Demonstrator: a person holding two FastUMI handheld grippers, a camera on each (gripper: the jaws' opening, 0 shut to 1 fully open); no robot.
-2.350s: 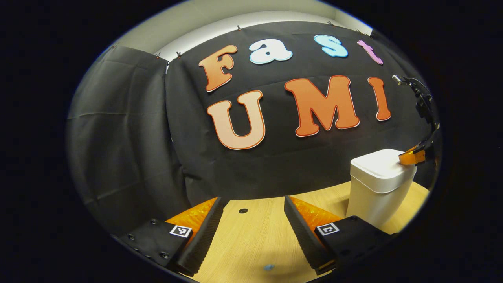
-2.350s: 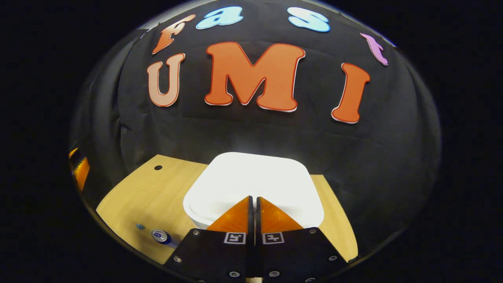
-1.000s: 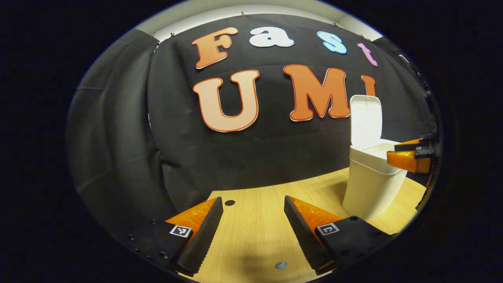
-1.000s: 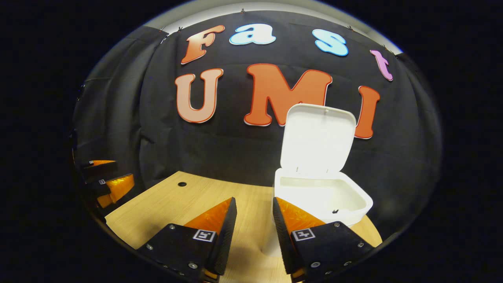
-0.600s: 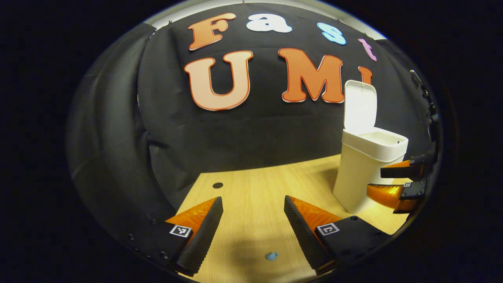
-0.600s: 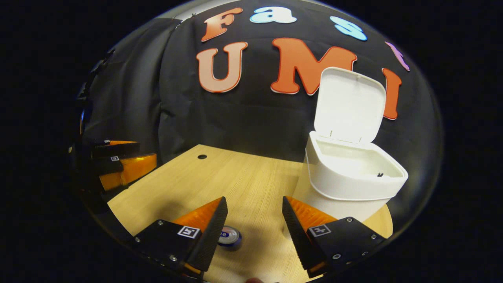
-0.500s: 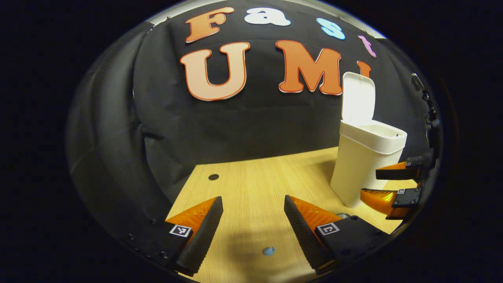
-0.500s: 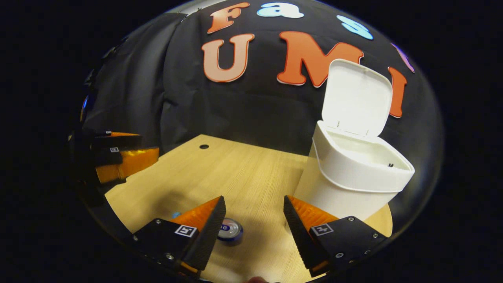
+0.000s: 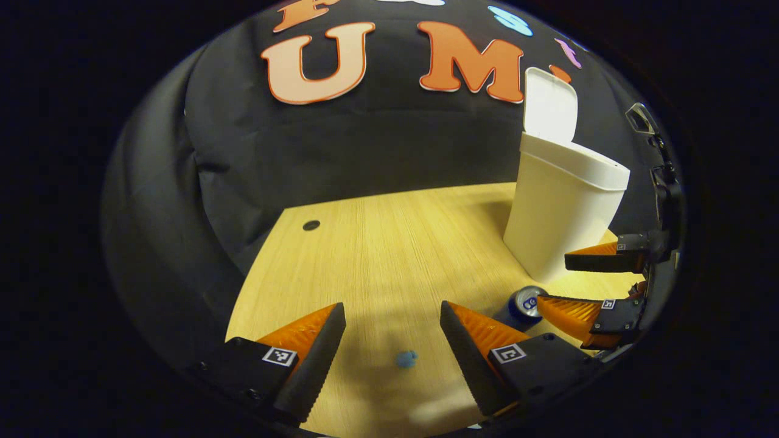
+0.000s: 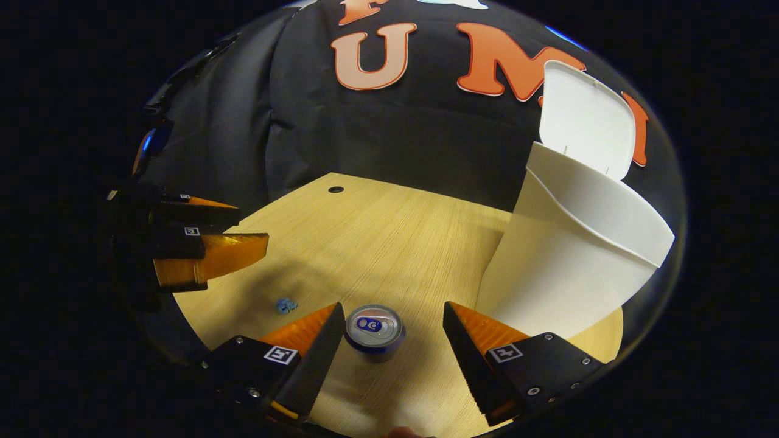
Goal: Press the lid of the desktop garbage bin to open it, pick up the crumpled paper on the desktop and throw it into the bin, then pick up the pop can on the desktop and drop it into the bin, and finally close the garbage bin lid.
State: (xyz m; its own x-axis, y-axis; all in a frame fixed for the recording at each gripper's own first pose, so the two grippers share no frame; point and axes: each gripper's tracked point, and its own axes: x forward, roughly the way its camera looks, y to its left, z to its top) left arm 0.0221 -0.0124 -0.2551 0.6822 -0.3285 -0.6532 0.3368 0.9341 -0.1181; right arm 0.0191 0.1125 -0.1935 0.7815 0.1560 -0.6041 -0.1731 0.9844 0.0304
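Since the bin (image 9: 563,207) lid is up, paper goes first: in the left gripper view the left gripper (image 9: 392,340) is open right over the blue paper ball (image 9: 406,358), well left of the bin, so lower straight and pinch. Right gripper view has the right gripper (image 10: 392,347) open around the can (image 10: 373,331) just beside the bin, not touching

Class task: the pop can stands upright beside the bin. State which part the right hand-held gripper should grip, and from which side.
Grip the can across its round side wall, coming down from above: it stands upright between the open fingers of the right hand-held gripper, clear of the bin.
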